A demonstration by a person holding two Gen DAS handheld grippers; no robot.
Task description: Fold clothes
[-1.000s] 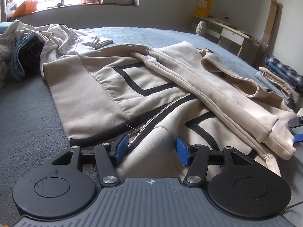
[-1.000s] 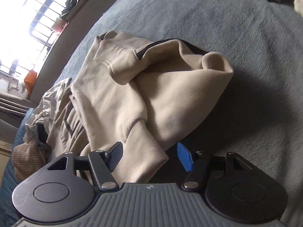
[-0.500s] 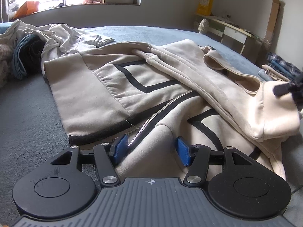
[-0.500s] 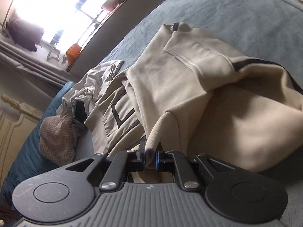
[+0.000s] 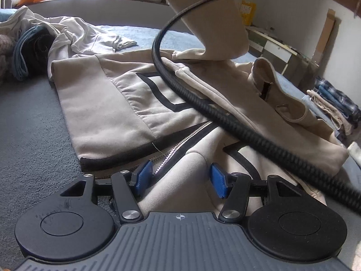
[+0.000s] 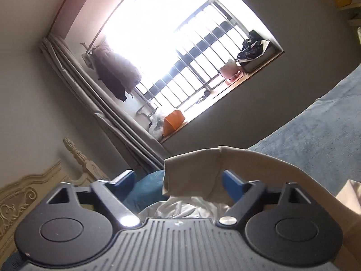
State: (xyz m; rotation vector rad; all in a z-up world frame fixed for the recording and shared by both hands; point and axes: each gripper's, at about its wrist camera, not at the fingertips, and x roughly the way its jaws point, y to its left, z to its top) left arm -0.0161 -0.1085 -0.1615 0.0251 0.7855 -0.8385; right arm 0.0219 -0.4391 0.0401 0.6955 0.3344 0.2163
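Observation:
A beige zip hoodie point(image 5: 126, 108) with black lines lies spread on the blue-grey bed. My left gripper point(image 5: 180, 178) is open at its hem, its blue pads either side of a raised fold beside the zipper point(image 5: 180, 142). One sleeve point(image 5: 214, 22) is lifted high above the hoodie. In the right wrist view my right gripper point(image 6: 178, 180) is open and tilted up toward the window, with the sleeve's cuff point(image 6: 194, 169) lying loose between its fingers.
A black cable point(image 5: 203, 103) crosses over the hoodie. A heap of pale and dark clothes point(image 5: 45, 40) lies at the far left. Folded clothes point(image 5: 334, 103) are stacked at the right. A desk point(image 5: 275, 47) stands by the far wall. A headboard point(image 6: 33, 192) is at the left.
My right gripper shut on the sleeve cuff, lifted it high over the hoodie, then opened; the cuff now lies loose between the fingers. The left gripper stayed at the hem.

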